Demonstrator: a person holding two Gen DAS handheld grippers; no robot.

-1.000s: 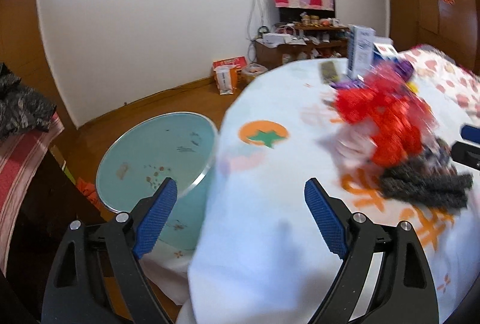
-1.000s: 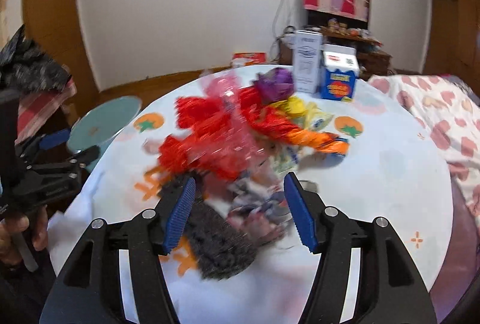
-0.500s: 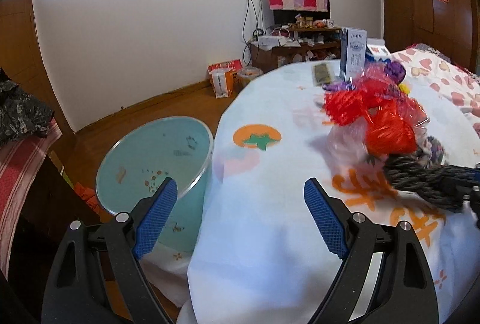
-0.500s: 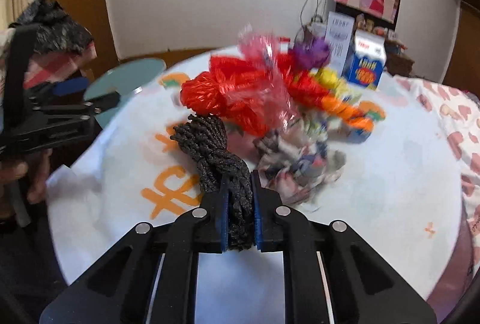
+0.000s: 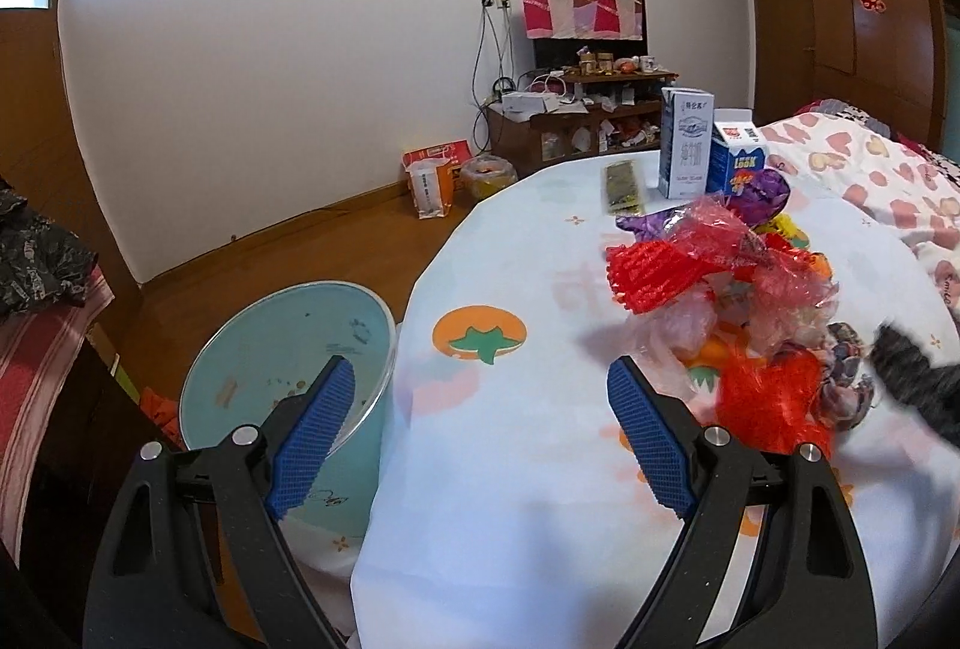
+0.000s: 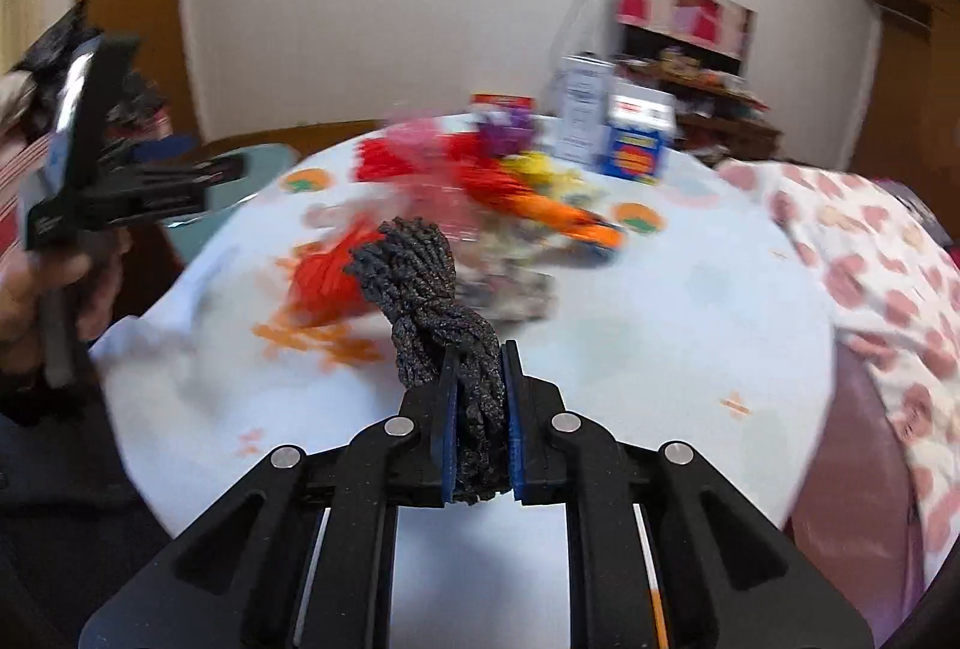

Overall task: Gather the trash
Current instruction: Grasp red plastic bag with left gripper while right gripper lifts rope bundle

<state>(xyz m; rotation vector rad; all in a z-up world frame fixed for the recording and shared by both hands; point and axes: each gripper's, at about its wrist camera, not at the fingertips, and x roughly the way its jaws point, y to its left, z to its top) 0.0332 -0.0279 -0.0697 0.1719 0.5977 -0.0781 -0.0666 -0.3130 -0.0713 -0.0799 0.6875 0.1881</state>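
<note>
My right gripper [image 6: 477,379] is shut on a dark twisted rope bundle [image 6: 429,289], lifted above the table; the same rope bundle [image 5: 918,385] shows blurred at the right edge of the left wrist view. A pile of trash [image 5: 720,277] lies on the table: red netting, pink plastic wrap, purple wrapper, a red tassel. The trash pile [image 6: 480,187] is blurred in the right wrist view. My left gripper [image 5: 480,439] is open and empty, over the table's left edge. A light blue bin [image 5: 288,349] stands on the floor beside the table.
The round table [image 5: 510,499] has a white cloth with orange fruit prints. Two cartons [image 5: 684,144] and a flat dark packet [image 5: 624,181] stand at its far side. A heart-print blanket [image 5: 870,169] lies at right. A hand [image 6: 36,289] holds the left gripper.
My right gripper has shut on the dark rope bundle and lifted it off the pile, drawing back toward the near side of the table. The left gripper stays open, shifted slightly.
</note>
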